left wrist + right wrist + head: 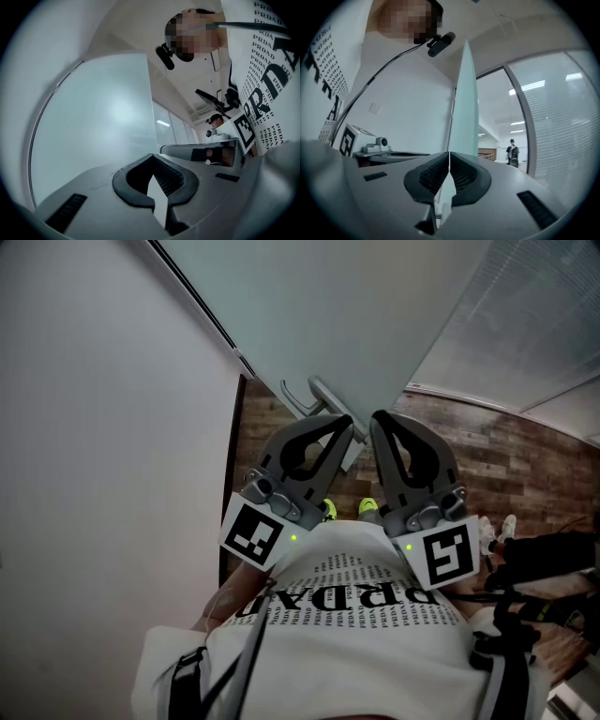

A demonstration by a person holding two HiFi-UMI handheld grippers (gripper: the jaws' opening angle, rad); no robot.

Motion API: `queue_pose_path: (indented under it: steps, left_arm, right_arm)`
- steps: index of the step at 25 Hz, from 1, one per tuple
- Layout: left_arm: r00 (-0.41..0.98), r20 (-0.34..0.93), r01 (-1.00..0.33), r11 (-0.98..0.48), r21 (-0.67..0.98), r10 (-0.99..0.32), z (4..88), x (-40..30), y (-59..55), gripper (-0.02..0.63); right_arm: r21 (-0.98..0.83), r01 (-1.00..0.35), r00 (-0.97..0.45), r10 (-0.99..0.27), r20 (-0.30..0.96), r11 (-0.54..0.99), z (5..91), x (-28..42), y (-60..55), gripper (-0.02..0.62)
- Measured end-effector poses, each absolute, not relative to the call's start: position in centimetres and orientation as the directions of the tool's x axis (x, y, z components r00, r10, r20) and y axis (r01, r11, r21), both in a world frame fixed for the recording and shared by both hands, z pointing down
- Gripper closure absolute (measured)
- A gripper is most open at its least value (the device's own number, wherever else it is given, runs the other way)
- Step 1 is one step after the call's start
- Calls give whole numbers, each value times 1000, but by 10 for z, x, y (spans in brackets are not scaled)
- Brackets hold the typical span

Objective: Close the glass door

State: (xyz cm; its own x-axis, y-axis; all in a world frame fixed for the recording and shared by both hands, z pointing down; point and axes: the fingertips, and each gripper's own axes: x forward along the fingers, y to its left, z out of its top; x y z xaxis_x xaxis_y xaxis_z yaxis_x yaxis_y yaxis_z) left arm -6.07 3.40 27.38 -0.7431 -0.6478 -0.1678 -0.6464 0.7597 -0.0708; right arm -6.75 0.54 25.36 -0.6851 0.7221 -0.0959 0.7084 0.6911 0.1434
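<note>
Frosted glass door [375,306], ajar.

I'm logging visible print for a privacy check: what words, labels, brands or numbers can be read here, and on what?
"PRDAD", large, on the person's white shirt; also repeated in small rows around it.
Left marker cube, right marker cube: square patterns, no letters.
Nothing else readable.

The person's white shirt [352,610] carries the only readable print: large black letters "PRDA", upside down at the head view's 6 o'clock, among rows of small repeated "PRDAD", seen too at the left gripper view's 2 o'clock
</note>
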Motion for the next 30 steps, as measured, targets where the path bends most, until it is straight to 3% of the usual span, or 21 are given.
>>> queue_pose_path:
  steps: [4, 12, 18, 30]
  left_arm:
    - [-757, -159, -635, 771, -53, -634, 278, -63, 43, 606]
    - [-751, -152, -647, 762, -26, -642, 279, -67, 46, 606]
    - [-733, -141, -669, 743, -27, -665, 281, -64, 40, 606]
    - [-731, -137, -672, 740, -24, -669, 286, -67, 37, 606]
  right_arm:
    - [252, 594, -771, 630, -91, 764, 254, -83, -17, 595]
    - [201, 618, -765, 640, -72, 760, 256, -89, -16, 523]
    - [283, 582, -783, 619, -58, 762, 255, -89, -15, 523]
    - [264, 623, -753, 656, -56, 737, 255, -85, -13, 534]
